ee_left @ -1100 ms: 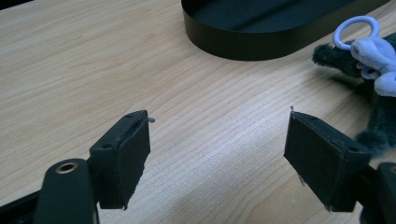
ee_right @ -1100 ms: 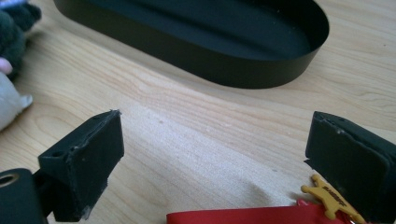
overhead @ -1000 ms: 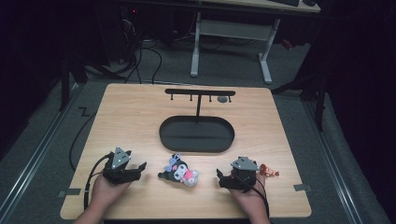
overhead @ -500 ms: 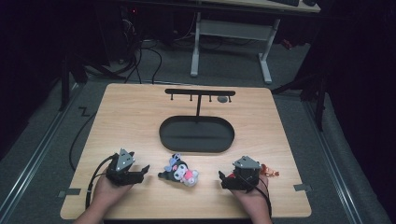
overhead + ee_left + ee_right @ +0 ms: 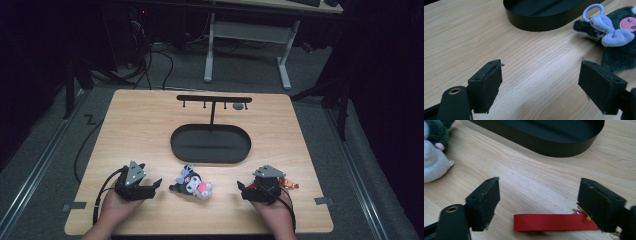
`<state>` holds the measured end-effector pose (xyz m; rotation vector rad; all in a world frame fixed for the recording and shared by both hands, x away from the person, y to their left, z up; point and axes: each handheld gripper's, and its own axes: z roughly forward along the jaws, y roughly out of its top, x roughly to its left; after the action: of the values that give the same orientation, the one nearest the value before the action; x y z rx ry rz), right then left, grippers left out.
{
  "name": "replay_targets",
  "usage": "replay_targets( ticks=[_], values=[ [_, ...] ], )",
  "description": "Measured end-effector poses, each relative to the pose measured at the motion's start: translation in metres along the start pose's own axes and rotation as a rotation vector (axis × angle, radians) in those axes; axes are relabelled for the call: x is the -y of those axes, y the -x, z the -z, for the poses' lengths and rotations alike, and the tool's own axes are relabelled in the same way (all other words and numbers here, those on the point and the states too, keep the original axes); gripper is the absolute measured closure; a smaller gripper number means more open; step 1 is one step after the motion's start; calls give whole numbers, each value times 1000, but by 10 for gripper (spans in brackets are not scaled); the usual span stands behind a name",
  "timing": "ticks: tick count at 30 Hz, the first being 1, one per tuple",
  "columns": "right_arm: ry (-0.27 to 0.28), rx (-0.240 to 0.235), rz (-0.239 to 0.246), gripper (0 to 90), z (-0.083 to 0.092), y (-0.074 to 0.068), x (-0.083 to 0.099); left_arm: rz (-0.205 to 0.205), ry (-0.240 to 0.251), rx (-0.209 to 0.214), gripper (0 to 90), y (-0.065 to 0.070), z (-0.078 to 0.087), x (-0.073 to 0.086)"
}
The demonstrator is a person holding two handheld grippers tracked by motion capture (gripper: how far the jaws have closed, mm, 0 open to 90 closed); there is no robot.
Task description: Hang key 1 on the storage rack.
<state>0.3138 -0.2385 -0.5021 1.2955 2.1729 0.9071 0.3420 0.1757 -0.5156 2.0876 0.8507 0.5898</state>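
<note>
A small plush toy (image 5: 192, 183) lies on its side near the front edge of a light wooden table (image 5: 140, 130), between 2 handheld grippers. The toy is dark grey with a white face, a pink patch, a lilac bow and a lilac ring (image 5: 593, 11) at its top; in the left gripper view the ring and bow sit at the upper right, just beyond the right jaw. To the toy's left, the left gripper (image 5: 152, 184) rests on the table in the person's left hand (image 5: 116, 203), its 2 black jaws spread wide apart with bare wood between them, holding nothing. To the toy's right, the right gripper (image 5: 242, 189) sits in the person's right hand (image 5: 271, 209), its jaws likewise spread wide and gripping nothing. In the right gripper view a flat red ribbon strip (image 5: 554, 222) lies on the wood between those jaws, its far end running behind the right jaw, where a few small yellow pieces show; what they belong to is hard to tell. From above, a small red and orange item (image 5: 288, 183) lies just beside the right gripper on its outer side. Behind the toy, toward the middle of the table, stands a black oval tray (image 5: 210, 156) with a low wall, and from its far side rises a thin black T-shaped stand (image 5: 214, 99) with short pegs hanging under its crossbar. A black cable (image 5: 100, 196) trails from the left gripper over the table's front edge.
</note>
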Motion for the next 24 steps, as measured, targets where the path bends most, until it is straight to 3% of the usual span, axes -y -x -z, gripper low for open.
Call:
replay_targets(
  ticks=[2, 6, 11, 14, 16, 21, 24],
  values=[
    [3, -34, 1, 210, 2, -2, -2, 5, 4, -3, 193, -1, 1, 0],
    [9, -54, 18, 209, 7, -8, -8, 10, 7, -5, 191, -1, 3, 0],
    [3, -65, 35, 204, 10, -13, -12, -21, 8, -15, 185, 3, 7, -1],
    [-27, -131, 51, 201, 13, -13, -20, -38, -17, -19, 184, 1, 5, 3],
    [-26, -125, 53, 203, 14, -12, -23, -35, -28, -21, 183, 0, 4, 5],
    [-81, -136, 58, 200, 10, -12, -27, -29, -27, -19, 183, 1, 3, 6],
    [-147, -176, 45, 211, -2, -14, -24, -36, -27, -11, 184, 3, 2, 5]
  ],
)
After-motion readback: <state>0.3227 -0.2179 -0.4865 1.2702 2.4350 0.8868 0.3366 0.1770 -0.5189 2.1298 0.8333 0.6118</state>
